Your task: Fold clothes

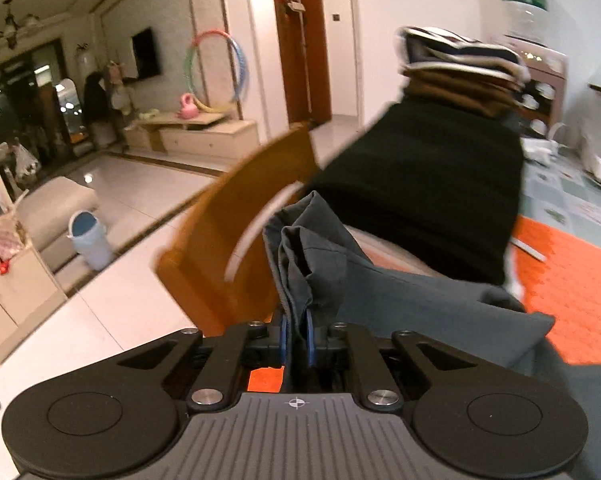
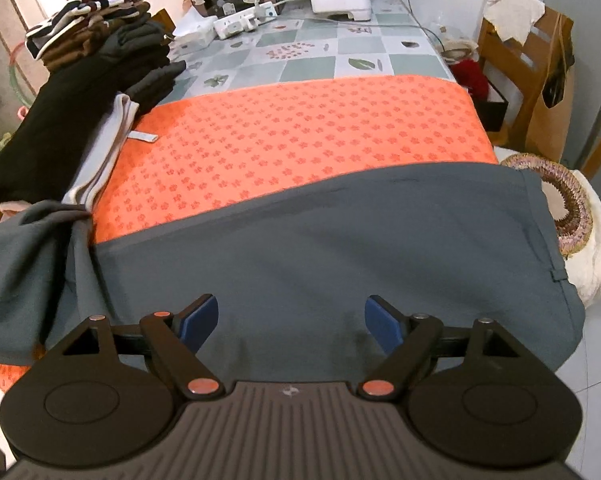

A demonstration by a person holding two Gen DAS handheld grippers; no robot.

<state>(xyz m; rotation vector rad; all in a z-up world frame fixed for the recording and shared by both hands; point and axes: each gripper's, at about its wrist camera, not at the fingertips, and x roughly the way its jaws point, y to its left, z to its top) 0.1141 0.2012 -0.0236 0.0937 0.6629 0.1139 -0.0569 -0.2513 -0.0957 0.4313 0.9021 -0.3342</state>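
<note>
Orange floral cloth (image 2: 300,136) covers the near half of the table (image 2: 340,52), with a leaf-patterned tile cover showing toward the far edge, where a power strip (image 2: 244,20) and a white appliance (image 2: 340,0) sit. Along the left edge stands a stack of folded clothes (image 2: 92,24), dark pieces below and striped ones on top.

A grey garment (image 2: 320,248) lies spread across the near edge of the table, and its right end appears to drape over the right corner beside a woven chair cushion (image 2: 556,208). The left hand-held gripper (image 1: 295,336) is closed tight on a bunched fold of this grey garment (image 1: 312,248), lifted off the surface at the left side. The right hand-held gripper (image 2: 292,320) hovers over the near middle of the fabric with its jaws wide apart, holding nothing.

The main risk, as I judge it, is uneven tension: only one end is pinched, so pulling it further could drag the whole piece sideways or off the near edge. The overhanging right end adds weight that would help it slide to the floor. The lifted end is also close to the folded stack, and a wide sweep might knock that pile askew. The left view is blurred, so how many layers sit in the pinch cannot be told; a thick bunch could slip out mid-fold.
</note>
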